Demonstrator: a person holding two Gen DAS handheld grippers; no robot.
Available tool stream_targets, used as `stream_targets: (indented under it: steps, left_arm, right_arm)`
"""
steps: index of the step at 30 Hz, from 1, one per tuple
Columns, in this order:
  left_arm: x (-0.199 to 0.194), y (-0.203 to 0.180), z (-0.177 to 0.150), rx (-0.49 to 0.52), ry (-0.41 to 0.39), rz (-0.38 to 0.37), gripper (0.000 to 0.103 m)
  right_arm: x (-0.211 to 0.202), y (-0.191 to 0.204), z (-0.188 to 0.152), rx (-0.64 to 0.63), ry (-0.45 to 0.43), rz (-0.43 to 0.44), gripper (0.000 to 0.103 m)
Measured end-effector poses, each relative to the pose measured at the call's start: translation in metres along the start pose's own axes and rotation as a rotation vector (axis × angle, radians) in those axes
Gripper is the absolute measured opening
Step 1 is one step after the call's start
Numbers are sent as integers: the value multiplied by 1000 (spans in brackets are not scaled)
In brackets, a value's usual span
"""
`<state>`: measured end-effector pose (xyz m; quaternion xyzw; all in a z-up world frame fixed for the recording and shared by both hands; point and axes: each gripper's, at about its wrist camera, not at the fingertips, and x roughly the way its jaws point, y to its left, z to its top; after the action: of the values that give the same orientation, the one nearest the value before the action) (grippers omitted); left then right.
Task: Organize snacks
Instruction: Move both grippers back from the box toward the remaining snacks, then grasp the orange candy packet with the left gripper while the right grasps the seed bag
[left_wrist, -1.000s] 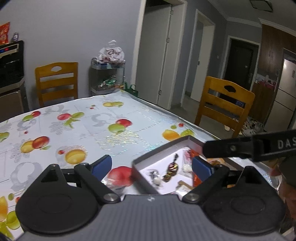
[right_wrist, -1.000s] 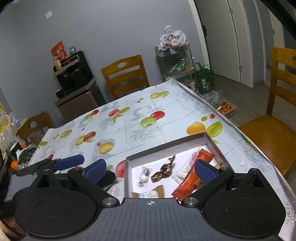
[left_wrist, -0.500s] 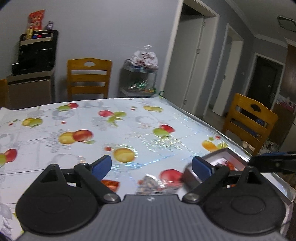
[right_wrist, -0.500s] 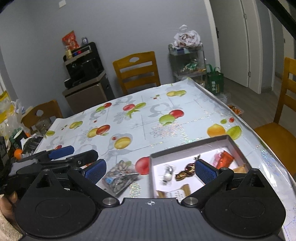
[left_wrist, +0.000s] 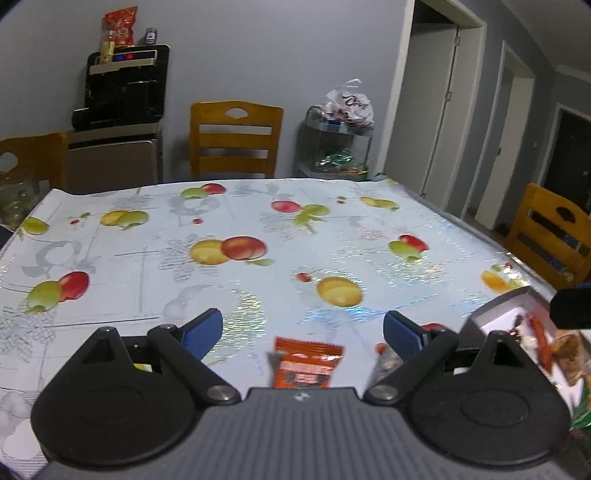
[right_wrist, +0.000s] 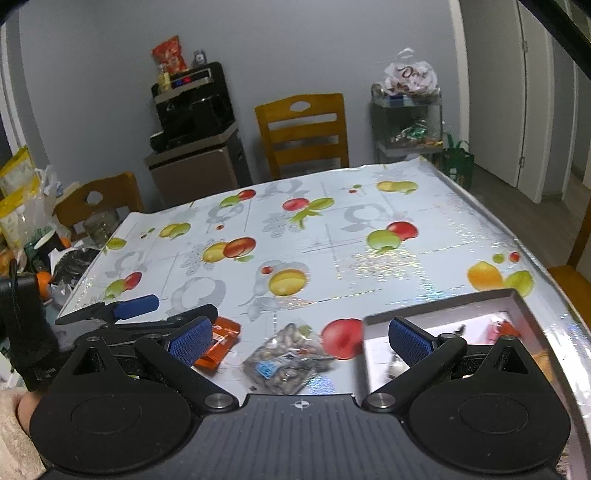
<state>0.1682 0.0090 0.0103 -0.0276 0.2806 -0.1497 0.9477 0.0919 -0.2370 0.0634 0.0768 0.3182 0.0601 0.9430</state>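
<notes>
The thing I care about is the orange snack packet (left_wrist: 306, 363): it lies on the surface (left_wrist: 258, 266) right between the pads of my left tongs (left_wrist: 302, 332), just ahead of the tool's nose and slightly near of the fingertip line. Its long axis runs near-to-far, roughly along the way the tongs point, so its narrow width sits across the gap. That suits a straight drop and a pinch across the short side, I'd say. The left tongs are spread wide and carry nothing.

From the right wrist view the same orange packet (right_wrist: 218, 341) lies left of my right tongs (right_wrist: 301, 339), partly tucked behind their left pad, with the left tool's fingers over it. The clear bag of nuts (right_wrist: 286, 360) lies between the right pads, tilted, its long axis running from near left to far right. The right tongs are also spread wide and carry nothing. The grey tray (right_wrist: 436, 302) with its sorted snacks sits at the near right, beside the right pad. So the left hand is the nearer one for the orange packet, and the right for the nuts.

Against the frame from a second back: the left tongs then looked into the tray; they have swung left, and the tray (left_wrist: 491, 308) now sits at the right edge of their view. The right tongs have shifted left too, from over the tray to over the nuts.
</notes>
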Motion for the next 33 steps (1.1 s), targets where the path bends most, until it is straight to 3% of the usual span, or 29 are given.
stream_targets:
  steps: [7,12,20,28,33]
  left_arm:
    - [10,26,-1,-100,12,54,95]
    - [15,39,-1,-154,33,51,95]
    - [18,31,-5,-114,48,11,95]
    - [37,9,-18,-6,120,-33,94]
    - [44,4,-23,17,142,-53,87]
  right_arm:
    - [27,20,-10,-77,47,6,103]
    - [48,30,-17,-108,97,3,103]
    - [73,32,-33,-90,201,-3,103]
    - [75,30,-41,-97,221,3,103]
    - [78,28,-42,-95,228,3,103]
